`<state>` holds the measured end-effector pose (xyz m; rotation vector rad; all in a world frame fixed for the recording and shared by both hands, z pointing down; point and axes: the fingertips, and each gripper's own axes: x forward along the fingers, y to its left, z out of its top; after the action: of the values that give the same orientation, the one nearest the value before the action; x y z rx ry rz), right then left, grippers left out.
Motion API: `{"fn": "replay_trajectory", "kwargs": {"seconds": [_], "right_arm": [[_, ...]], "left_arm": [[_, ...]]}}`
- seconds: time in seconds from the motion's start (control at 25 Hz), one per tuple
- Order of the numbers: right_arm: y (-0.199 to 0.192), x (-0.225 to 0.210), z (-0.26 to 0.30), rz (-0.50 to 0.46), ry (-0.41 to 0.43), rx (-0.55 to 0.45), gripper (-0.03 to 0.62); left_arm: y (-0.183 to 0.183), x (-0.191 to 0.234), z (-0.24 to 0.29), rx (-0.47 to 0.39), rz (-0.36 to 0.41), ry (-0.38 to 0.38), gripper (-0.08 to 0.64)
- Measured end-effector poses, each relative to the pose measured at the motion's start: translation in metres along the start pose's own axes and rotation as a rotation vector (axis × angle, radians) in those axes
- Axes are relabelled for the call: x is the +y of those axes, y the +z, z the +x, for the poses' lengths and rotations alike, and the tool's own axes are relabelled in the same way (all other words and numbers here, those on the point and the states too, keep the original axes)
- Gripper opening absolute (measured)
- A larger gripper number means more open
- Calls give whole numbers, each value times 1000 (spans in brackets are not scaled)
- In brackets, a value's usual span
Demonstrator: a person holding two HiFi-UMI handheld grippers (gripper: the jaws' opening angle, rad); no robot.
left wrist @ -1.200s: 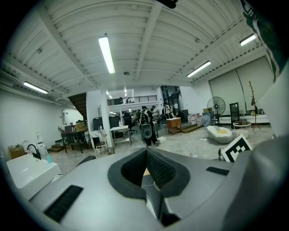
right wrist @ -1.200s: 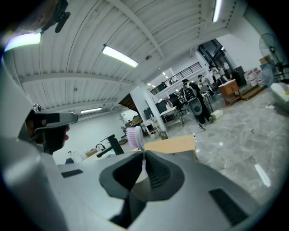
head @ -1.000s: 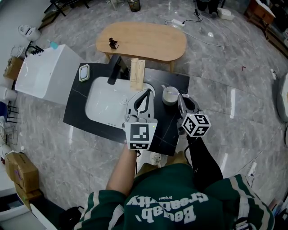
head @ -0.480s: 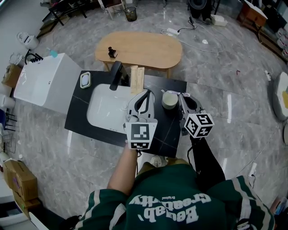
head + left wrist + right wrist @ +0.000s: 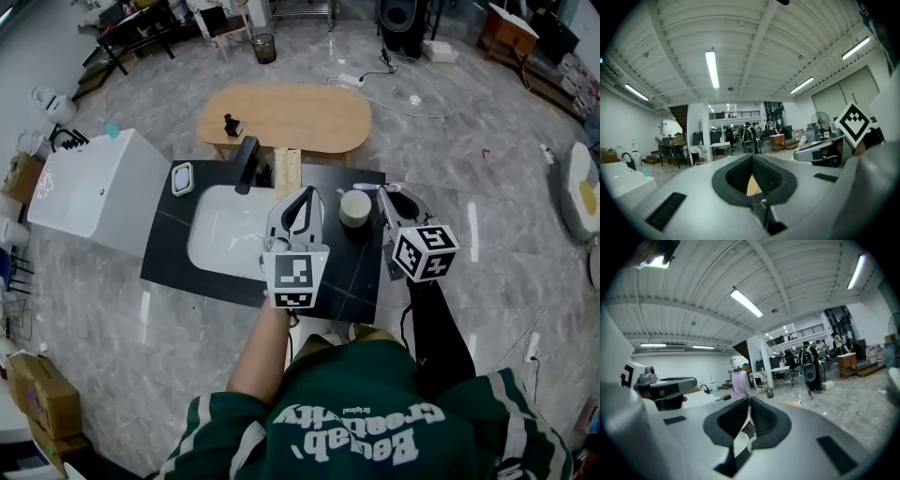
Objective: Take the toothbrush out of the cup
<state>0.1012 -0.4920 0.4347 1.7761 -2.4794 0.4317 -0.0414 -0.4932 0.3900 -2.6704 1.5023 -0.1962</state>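
Slim pink-bristled toothbrush point(image 5: 738, 382) — round pale cup point(image 5: 355, 207)

1. We wear a dark green sweatshirt point(image 5: 356, 422) with white lettering and white stripes.
2. Our right sleeve point(image 5: 433, 328) is black.
3. Our left hand-held gripper point(image 5: 305, 193) and right hand-held gripper point(image 5: 384, 192) are pale grey, each with dark ribbed pads point(image 5: 766, 176) and a black-and-white marker cube point(image 5: 427, 251).
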Motion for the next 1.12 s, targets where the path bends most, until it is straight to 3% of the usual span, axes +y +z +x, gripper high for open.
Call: {"fn": "replay_trajectory", "kwargs": {"seconds": [0.44, 1.12], "right_arm": [[16, 35, -49, -38, -48, 20, 25], [19, 44, -83, -65, -87, 22, 25]], "left_arm": [[7, 1, -42, -9, -17, -32, 0], [19, -10, -68, -14, -6, -47, 0]]}}
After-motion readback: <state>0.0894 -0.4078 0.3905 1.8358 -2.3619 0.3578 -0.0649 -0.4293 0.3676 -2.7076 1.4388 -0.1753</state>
